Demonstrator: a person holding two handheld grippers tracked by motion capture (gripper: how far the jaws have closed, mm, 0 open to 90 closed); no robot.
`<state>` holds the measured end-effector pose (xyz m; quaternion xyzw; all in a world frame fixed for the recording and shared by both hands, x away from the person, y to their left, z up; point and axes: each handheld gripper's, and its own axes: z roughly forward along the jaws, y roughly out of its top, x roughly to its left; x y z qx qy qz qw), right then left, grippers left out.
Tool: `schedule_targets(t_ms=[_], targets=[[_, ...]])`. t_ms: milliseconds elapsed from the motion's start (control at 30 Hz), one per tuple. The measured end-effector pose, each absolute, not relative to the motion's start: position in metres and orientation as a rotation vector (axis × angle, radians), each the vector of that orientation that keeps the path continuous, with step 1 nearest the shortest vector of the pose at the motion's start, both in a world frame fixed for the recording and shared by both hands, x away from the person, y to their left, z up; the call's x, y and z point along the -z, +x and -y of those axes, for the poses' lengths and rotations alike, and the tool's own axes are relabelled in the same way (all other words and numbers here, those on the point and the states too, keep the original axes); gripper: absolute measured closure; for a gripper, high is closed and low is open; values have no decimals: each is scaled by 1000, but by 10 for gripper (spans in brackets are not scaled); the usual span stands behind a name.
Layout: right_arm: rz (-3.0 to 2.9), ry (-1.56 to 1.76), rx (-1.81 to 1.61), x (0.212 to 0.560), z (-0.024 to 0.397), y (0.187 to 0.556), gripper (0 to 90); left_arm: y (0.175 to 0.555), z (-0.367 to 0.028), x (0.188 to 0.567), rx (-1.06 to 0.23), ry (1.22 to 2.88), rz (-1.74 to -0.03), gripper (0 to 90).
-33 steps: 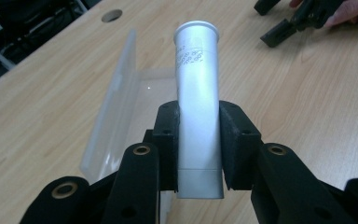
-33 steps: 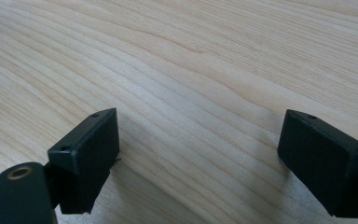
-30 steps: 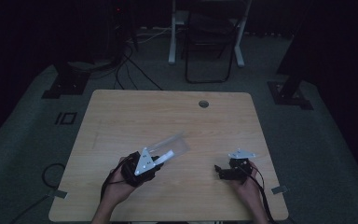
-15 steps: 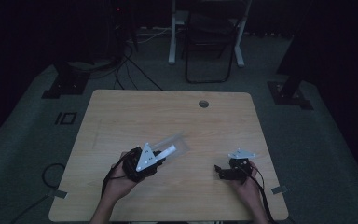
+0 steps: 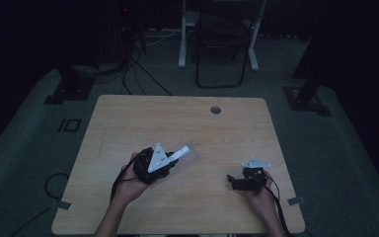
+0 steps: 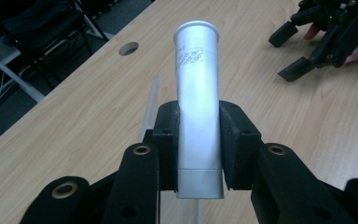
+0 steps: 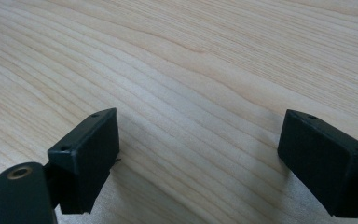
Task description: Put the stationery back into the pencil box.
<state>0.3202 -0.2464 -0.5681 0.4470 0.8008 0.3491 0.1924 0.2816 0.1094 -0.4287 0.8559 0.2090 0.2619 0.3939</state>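
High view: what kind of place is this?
Probably a lab or recording room, not a home: a bare wooden table with a cable hole, cables across the dark floor, stand feet and a chair behind.

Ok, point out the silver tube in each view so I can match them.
High view: silver tube sticks out up-right from the left gripper, centre-left.
Left gripper view: tube clamped between the jaws, centre.
Right gripper view: wooden table, open jaws.
Shared landmark: table's round hole.
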Motion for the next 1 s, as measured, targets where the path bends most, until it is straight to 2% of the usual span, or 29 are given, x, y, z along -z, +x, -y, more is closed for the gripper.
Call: schedule_targets(t_ms=[1000], targets=[[-2248,1257,-980,568,246,320,125,312,-98,435,-670,2166,-575,708]])
